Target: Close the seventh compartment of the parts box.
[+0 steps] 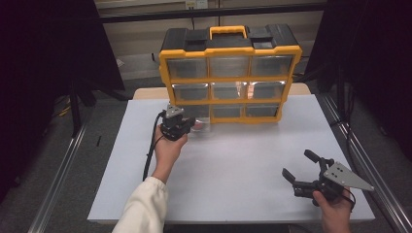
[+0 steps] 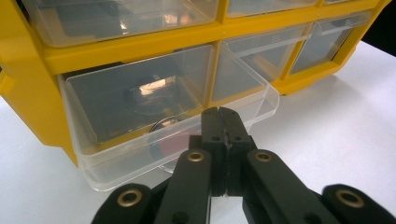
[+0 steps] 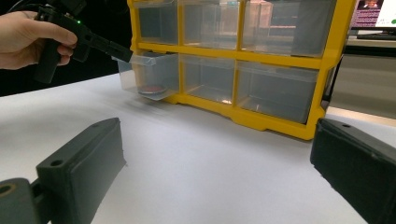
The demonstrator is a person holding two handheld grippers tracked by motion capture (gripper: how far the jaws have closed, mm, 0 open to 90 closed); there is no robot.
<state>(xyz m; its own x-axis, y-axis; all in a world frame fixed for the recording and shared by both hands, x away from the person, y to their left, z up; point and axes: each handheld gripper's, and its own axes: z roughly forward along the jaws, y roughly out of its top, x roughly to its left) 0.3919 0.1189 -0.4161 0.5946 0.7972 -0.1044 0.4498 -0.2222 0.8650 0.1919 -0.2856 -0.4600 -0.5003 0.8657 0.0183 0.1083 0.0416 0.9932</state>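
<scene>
One clear drawer [image 2: 154,116], the bottom-left of the yellow organiser [image 1: 228,73], stands partly drawn out over the white table [image 1: 233,165]; a round red-centred object [image 2: 161,140] lies inside, near its front wall; the left gripper [image 2: 223,116], jaws clamped together on the drawer's front lip, meets it head-on, so the drawer's sliding axis runs straight along the jaws, toward and away from the cabinet; any further pull or push would likely follow that line; the right gripper [image 1: 303,167], jaws spread and empty, rests well apart at the table's near right corner; the left hand [image 1: 167,150] is plainly the nearer.
</scene>
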